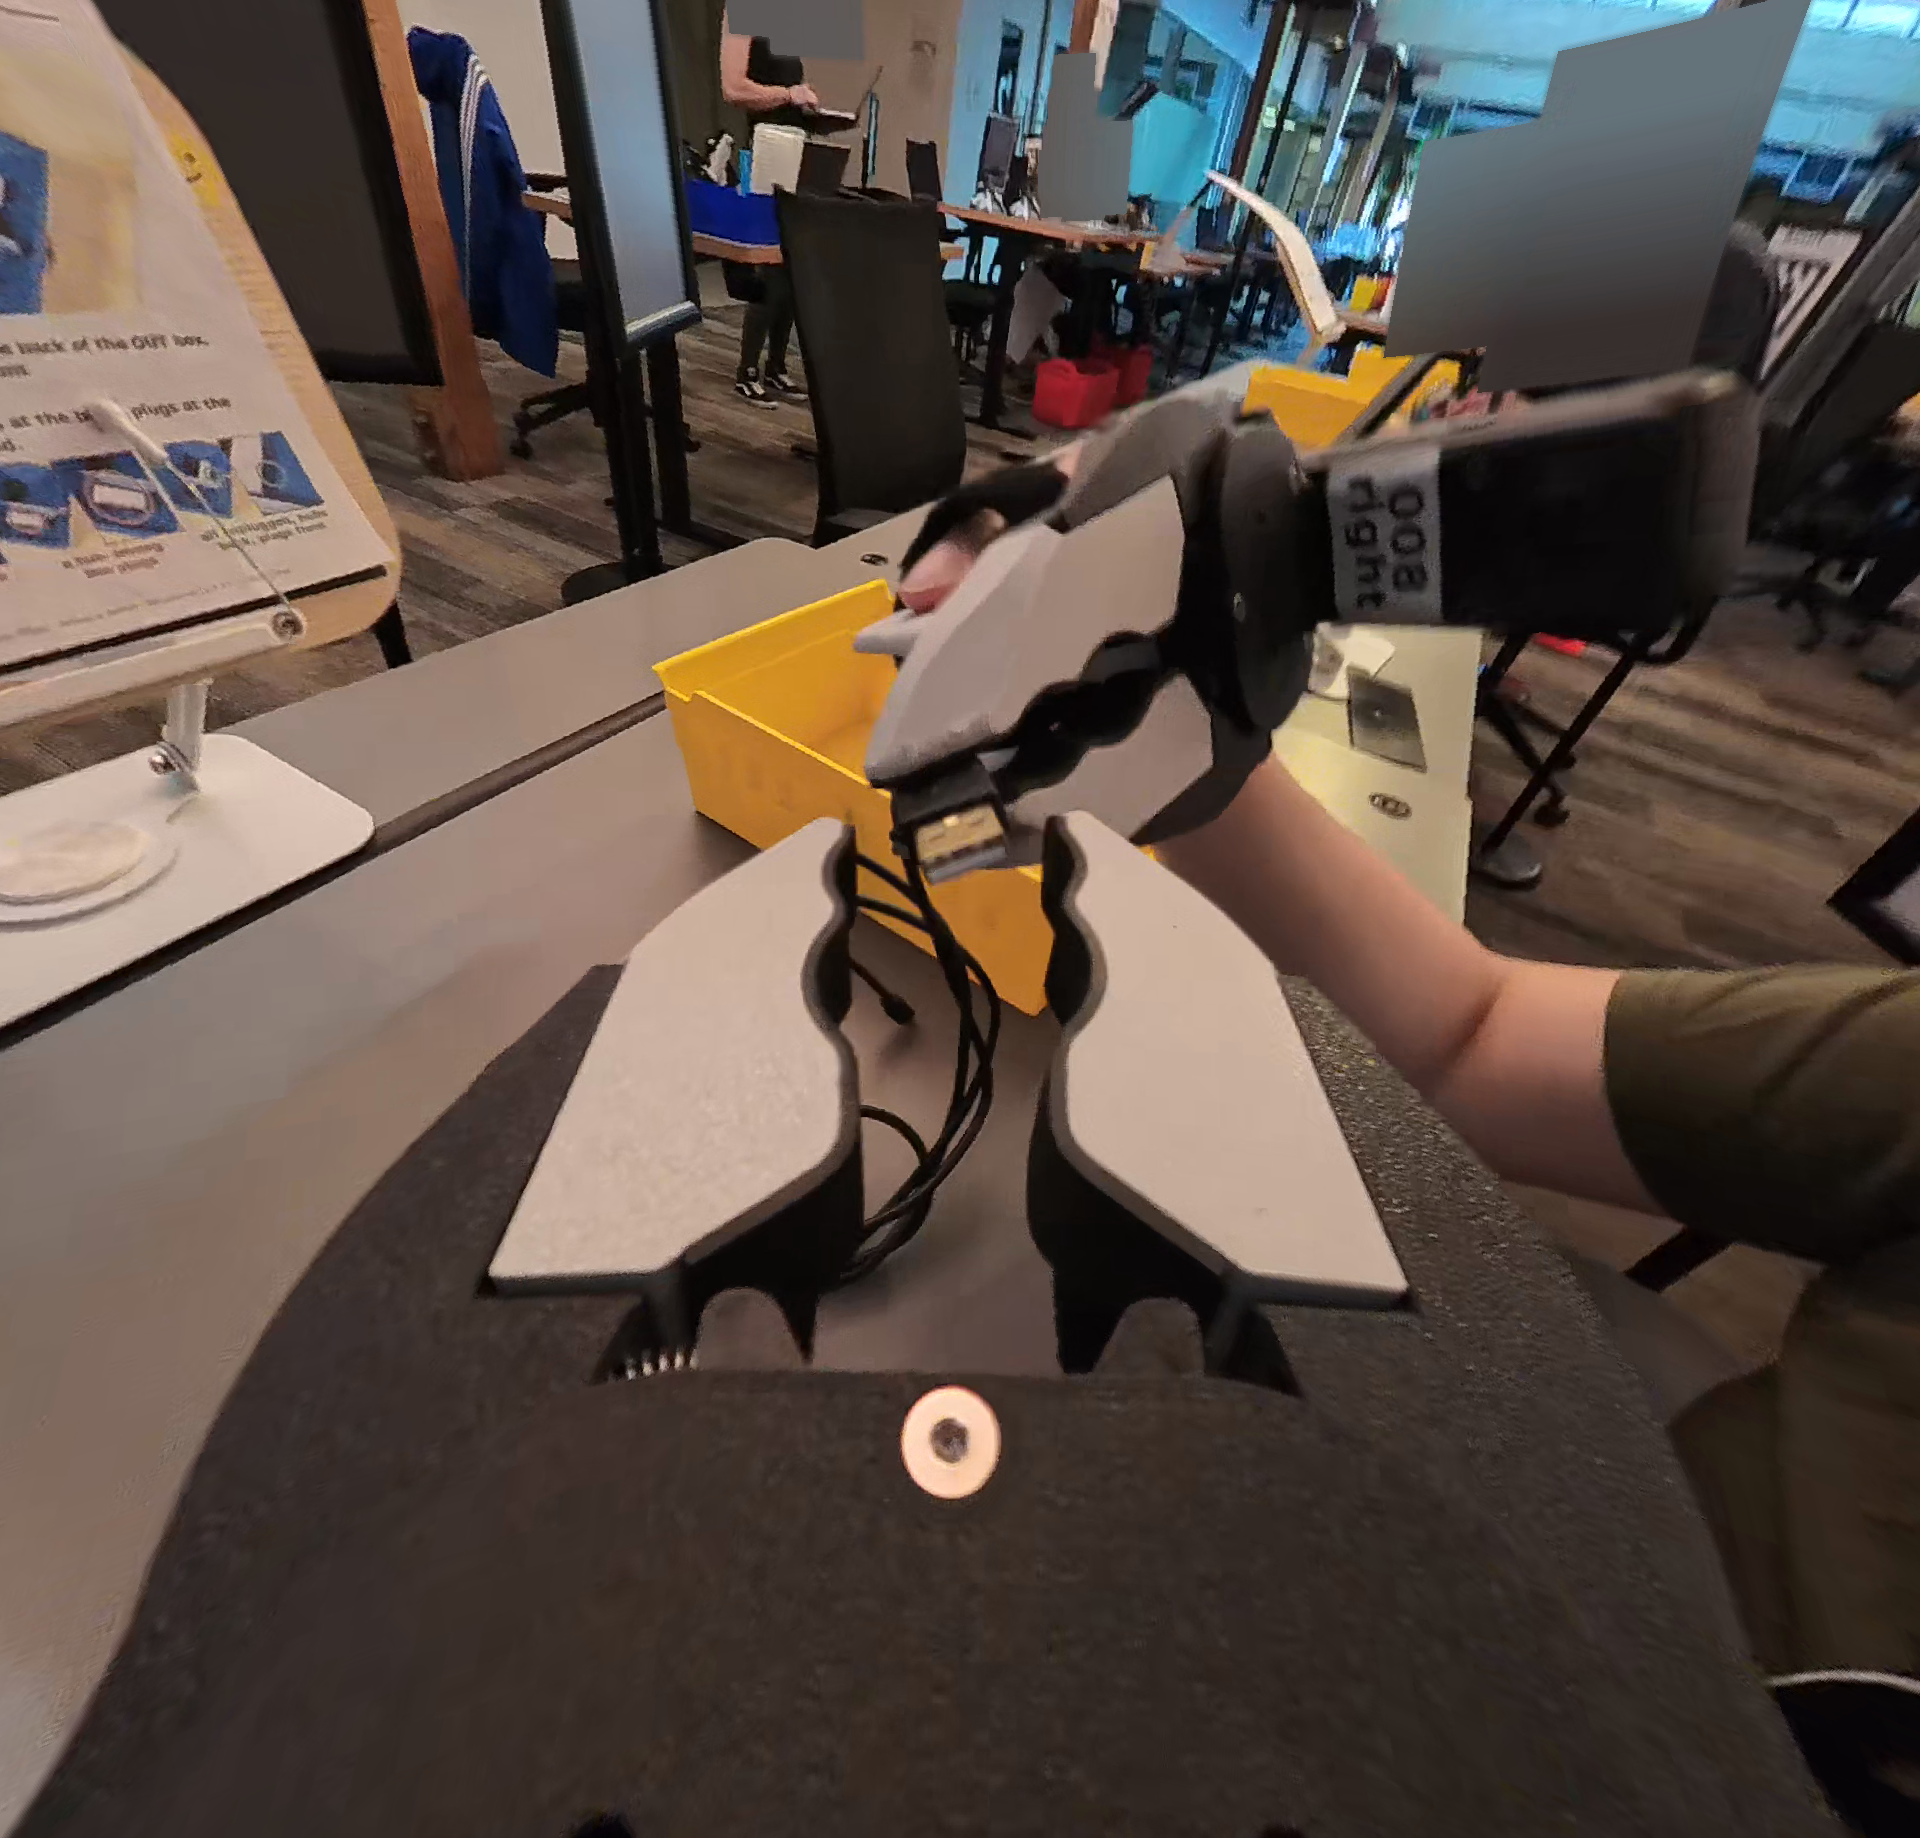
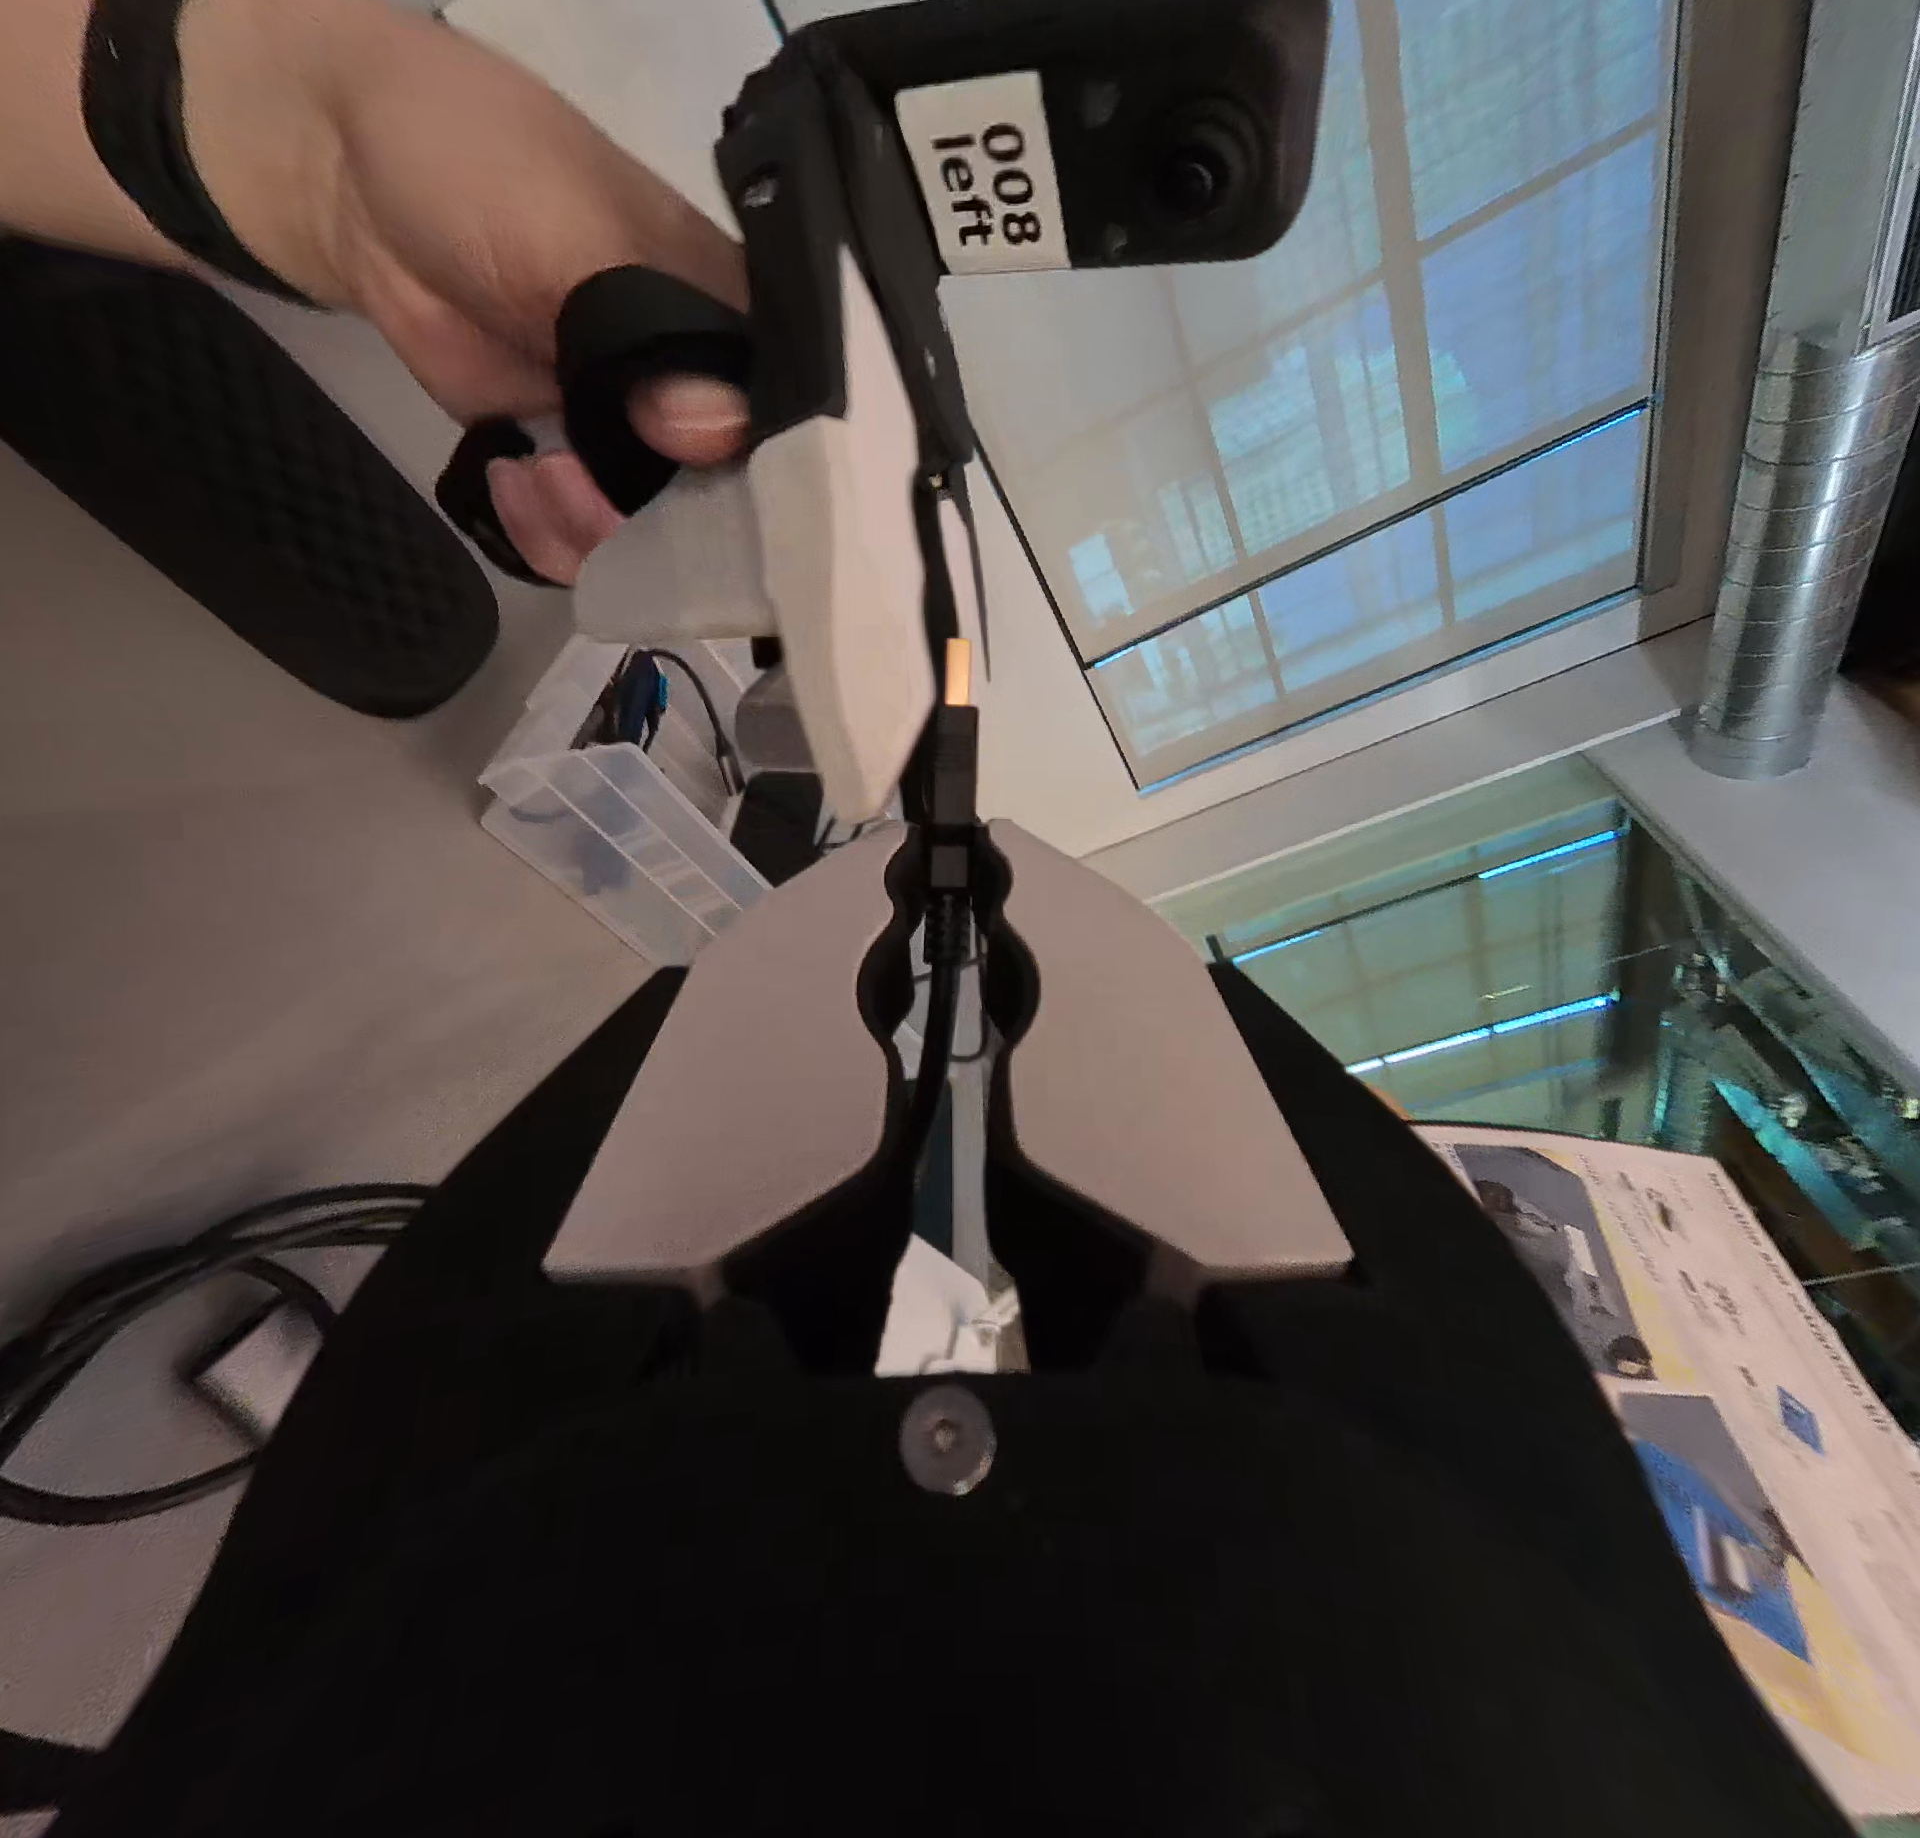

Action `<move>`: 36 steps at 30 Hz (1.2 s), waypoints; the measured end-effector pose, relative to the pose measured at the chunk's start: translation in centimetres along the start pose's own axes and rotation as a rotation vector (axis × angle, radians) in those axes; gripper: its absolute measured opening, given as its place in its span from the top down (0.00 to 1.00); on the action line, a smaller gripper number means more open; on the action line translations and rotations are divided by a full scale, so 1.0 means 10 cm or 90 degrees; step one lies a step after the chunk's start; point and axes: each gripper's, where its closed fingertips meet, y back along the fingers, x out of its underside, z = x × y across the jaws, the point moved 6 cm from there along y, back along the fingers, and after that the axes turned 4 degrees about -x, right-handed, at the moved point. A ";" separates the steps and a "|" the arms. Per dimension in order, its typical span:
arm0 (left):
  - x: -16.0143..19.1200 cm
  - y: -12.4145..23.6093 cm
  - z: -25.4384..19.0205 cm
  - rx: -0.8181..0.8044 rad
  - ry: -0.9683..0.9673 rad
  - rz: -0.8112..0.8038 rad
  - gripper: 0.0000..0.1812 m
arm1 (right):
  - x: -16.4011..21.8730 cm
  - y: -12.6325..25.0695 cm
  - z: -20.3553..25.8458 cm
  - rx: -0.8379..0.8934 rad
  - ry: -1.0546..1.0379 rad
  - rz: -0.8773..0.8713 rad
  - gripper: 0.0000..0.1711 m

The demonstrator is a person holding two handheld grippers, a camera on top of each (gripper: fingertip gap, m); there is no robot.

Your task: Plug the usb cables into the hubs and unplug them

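My right gripper [image 2: 948, 858] is shut on the black body of a USB plug [image 2: 951, 780], whose metal tip points forward. In the left wrist view it [image 1: 951, 775] comes in from the right and holds the plug [image 1: 951, 827] in the air. The plug's black cable [image 1: 961, 1040] hangs down in loops to the dark table. My left gripper [image 1: 951, 843] is open, its two grey fingers on either side of the plug tip and apart from it. It also shows in the right wrist view [image 2: 935, 728], held by a hand. I cannot make out a hub for sure.
An open yellow bin [image 1: 769, 718] stands on the dark table [image 1: 312, 1113] just behind the grippers. An instruction sheet on a white stand [image 1: 156, 438] is at the left. A flat grey box with black cables [image 2: 239, 1373] and a clear plastic organiser [image 2: 623, 832] lie on a pale surface. Only a small space, under 4 cm, lies between the two pairs of fingers.
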 end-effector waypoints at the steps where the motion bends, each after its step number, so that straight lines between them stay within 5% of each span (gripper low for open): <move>1: -0.01 0.01 0.03 -0.003 0.019 -0.005 0.83 | 0.00 -0.02 0.01 0.001 0.011 0.011 0.94; 8: 0.05 0.09 0.17 0.009 0.022 0.000 0.91 | 0.00 -0.17 0.08 0.018 0.109 0.115 0.94; 20: 0.12 0.22 0.08 0.025 -0.250 0.005 0.91 | 0.12 -0.08 0.04 -0.282 -0.557 -0.196 0.83; 27: 0.09 0.22 0.08 0.009 -0.252 -0.025 0.91 | 0.19 -0.18 0.10 -0.290 -0.565 -0.178 0.86; 36: 0.08 0.22 0.11 0.010 -0.225 -0.061 0.91 | 0.29 -0.22 0.06 -0.254 -0.593 -0.292 0.89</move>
